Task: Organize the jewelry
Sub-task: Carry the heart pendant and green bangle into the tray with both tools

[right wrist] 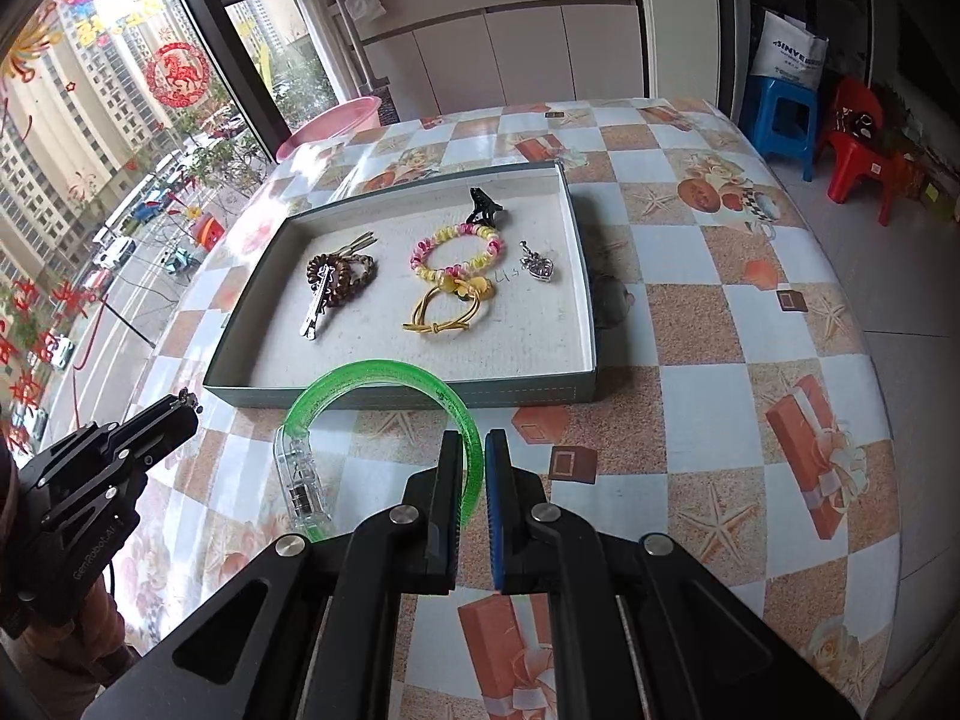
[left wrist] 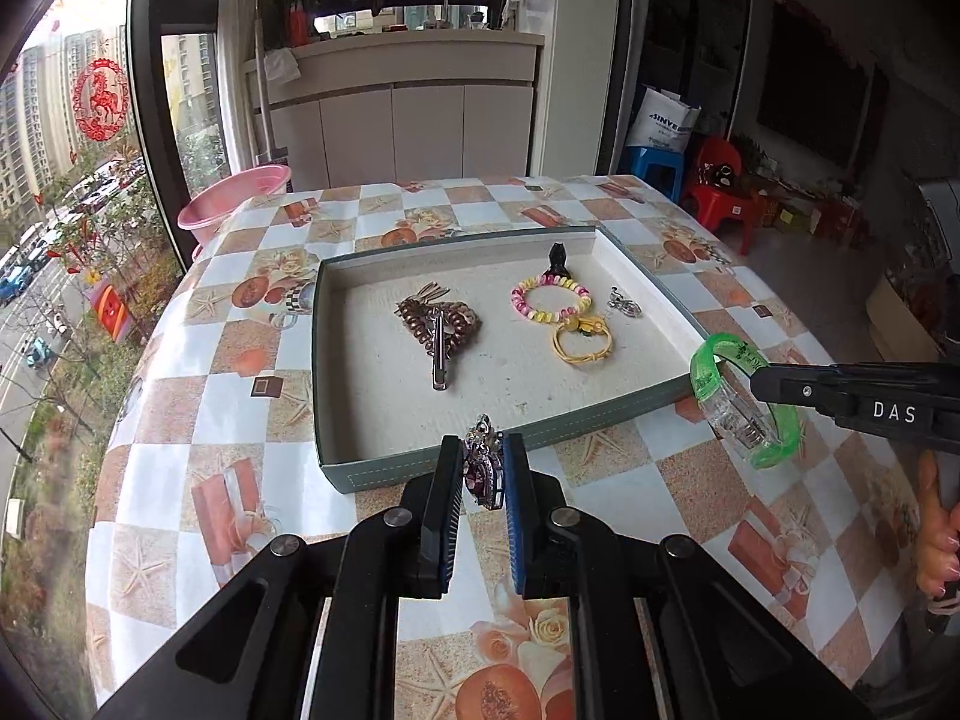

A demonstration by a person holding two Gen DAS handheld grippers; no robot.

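My left gripper is shut on a purple jewelled brooch, held above the table just short of the tray's near wall. My right gripper is shut on a green translucent bangle with a clear clasp section, held above the table in front of the tray. The same bangle shows at the right in the left wrist view, past the tray's near right corner. The shallow grey-green tray holds a brown beaded bracelet with a silver hair clip, a pink-yellow bead bracelet, a yellow cord bracelet, a black claw clip and a silver heart pendant.
The tray sits on a table with a checkered orange-and-white cloth. A pink basin stands off the far left corner. A large window runs along the left. Blue and red stools stand on the floor at the right.
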